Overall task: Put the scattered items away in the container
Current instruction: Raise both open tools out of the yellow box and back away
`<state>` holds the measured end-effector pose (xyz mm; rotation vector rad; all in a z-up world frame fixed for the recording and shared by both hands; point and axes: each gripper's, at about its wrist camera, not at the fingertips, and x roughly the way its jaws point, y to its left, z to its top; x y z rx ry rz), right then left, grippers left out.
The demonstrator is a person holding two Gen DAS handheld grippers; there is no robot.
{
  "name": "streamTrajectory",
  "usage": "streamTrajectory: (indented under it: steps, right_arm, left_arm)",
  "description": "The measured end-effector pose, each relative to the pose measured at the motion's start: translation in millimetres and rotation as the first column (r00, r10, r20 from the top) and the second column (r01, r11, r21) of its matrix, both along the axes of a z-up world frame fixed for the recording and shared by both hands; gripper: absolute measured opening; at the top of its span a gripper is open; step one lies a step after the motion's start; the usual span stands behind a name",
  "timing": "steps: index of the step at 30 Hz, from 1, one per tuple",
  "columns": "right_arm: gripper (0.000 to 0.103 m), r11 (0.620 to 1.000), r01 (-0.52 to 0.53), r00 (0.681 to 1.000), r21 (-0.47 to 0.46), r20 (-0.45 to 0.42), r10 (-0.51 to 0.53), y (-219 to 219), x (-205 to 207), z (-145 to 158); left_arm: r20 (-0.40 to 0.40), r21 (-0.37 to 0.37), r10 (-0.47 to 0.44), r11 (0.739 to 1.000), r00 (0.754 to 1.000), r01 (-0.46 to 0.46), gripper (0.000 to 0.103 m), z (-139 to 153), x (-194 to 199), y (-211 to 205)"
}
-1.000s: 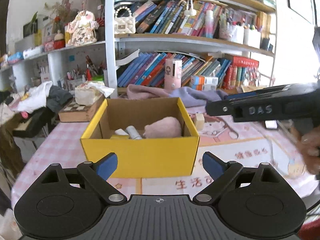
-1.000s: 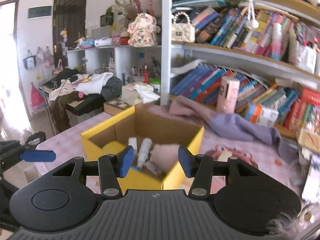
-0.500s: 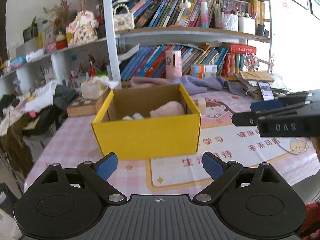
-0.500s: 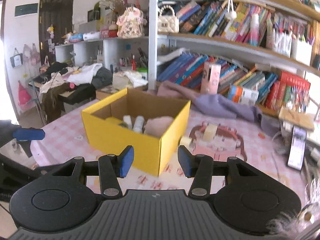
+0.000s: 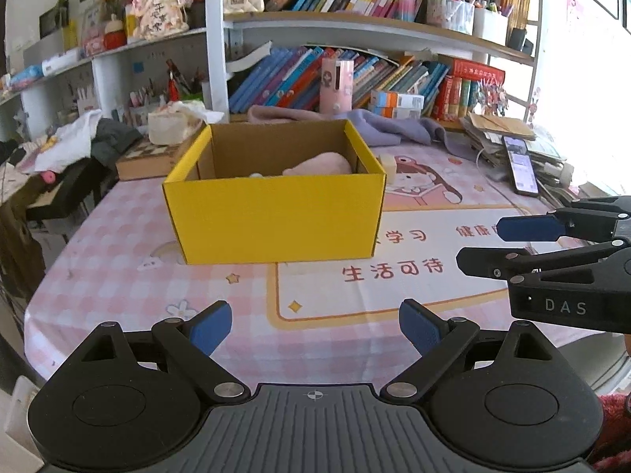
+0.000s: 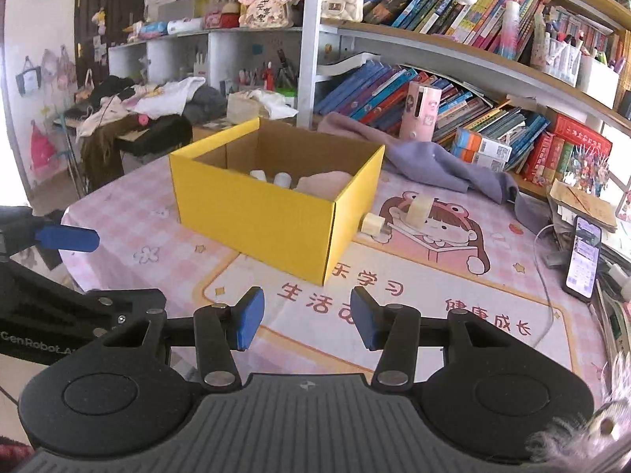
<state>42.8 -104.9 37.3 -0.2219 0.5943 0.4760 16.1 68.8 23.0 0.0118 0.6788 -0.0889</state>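
A yellow cardboard box (image 5: 276, 216) (image 6: 252, 213) stands on the pink checked tablecloth. Inside it lie a pink soft item (image 6: 323, 182) (image 5: 319, 165) and two white bottles (image 6: 282, 178). A roll of tape (image 6: 418, 207) and a small cream block (image 6: 372, 223) lie on the mat just right of the box. My left gripper (image 5: 315, 325) is open and empty, well in front of the box. My right gripper (image 6: 303, 317) is open and empty, near the table's front edge; it also shows in the left wrist view (image 5: 552, 244).
A phone (image 6: 585, 256) with a white cable lies at the right edge. A purple cloth (image 6: 434, 161) lies behind the box. Bookshelves (image 6: 453, 90) line the back. A pink canister (image 6: 420, 114) stands by the books. A cluttered side table (image 6: 130, 118) is to the left.
Both grippers have pulled back from the box toward the table's front edge. The box now looks smaller and farther away. Both stay open and empty.
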Motion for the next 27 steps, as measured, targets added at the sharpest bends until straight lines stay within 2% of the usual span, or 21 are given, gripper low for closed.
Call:
streamTrajectory:
  steps: [12, 27]
  right_arm:
    - [0.047, 0.999, 0.006, 0.998, -0.042, -0.058, -0.008, -12, -2, -10]
    - [0.048, 0.994, 0.096, 0.988, -0.043, -0.116, -0.101, -51, 24, -22]
  left_arm:
    - [-0.063, -0.025, -0.053, 0.998, 0.997, 0.052, 0.094, -13, 11, -19]
    - [-0.125, -0.026, -0.134, 0.991, 0.983, 0.131, 0.094, -25, 47, -59]
